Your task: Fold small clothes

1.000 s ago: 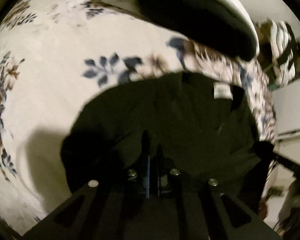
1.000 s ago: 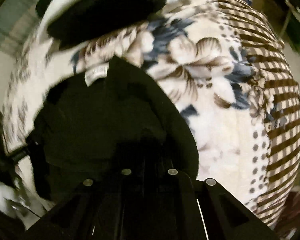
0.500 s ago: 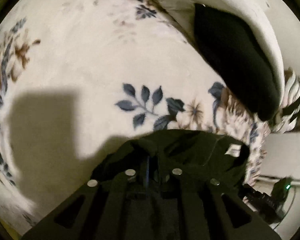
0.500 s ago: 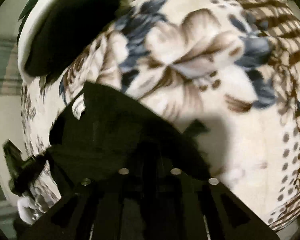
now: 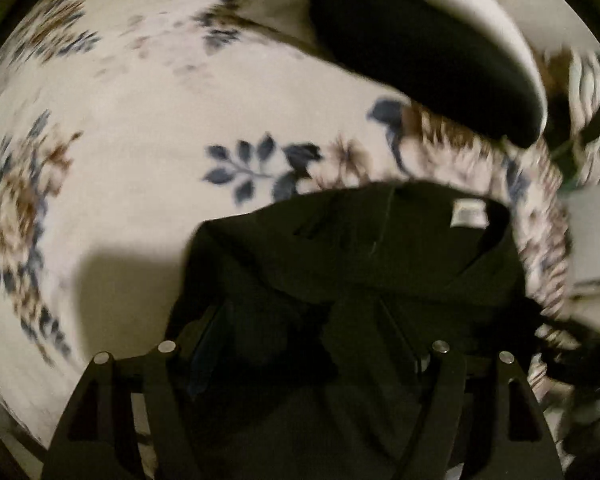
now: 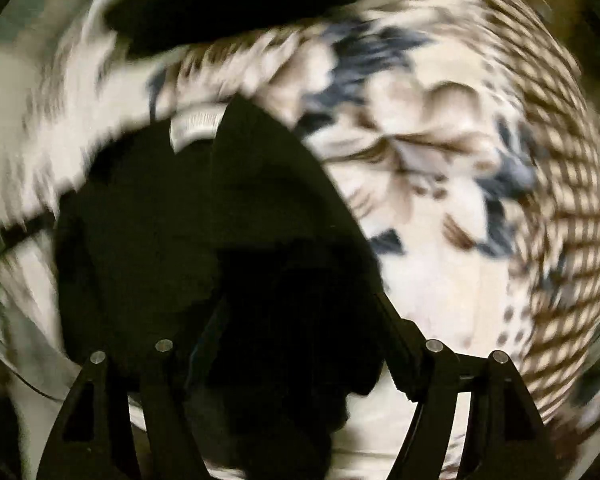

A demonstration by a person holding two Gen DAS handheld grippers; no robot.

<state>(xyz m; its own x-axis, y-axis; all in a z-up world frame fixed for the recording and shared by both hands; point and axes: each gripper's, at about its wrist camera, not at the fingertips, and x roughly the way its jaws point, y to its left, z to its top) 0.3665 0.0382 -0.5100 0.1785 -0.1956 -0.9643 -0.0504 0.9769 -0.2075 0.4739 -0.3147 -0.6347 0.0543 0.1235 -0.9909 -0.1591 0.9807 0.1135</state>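
Both the left gripper (image 5: 304, 344) and right gripper (image 6: 296, 340) were spread wide, holding nothing, over the dark garment (image 5: 380, 264) lying on the floral blanket (image 5: 140, 120), so I'd guess a fold was just laid and fresh edges needed grabbing.

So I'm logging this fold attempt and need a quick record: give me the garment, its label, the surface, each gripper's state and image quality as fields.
garment: black garment, rumpled, lying on the blanket
label: white tag at its far edge, showing
surface: floral blanket, brown-striped border in the right wrist view
other item: black cushion beyond the garment
left gripper: open, fabric between its fingers
right gripper: open, over dark fabric
image quality: motion blur in both views
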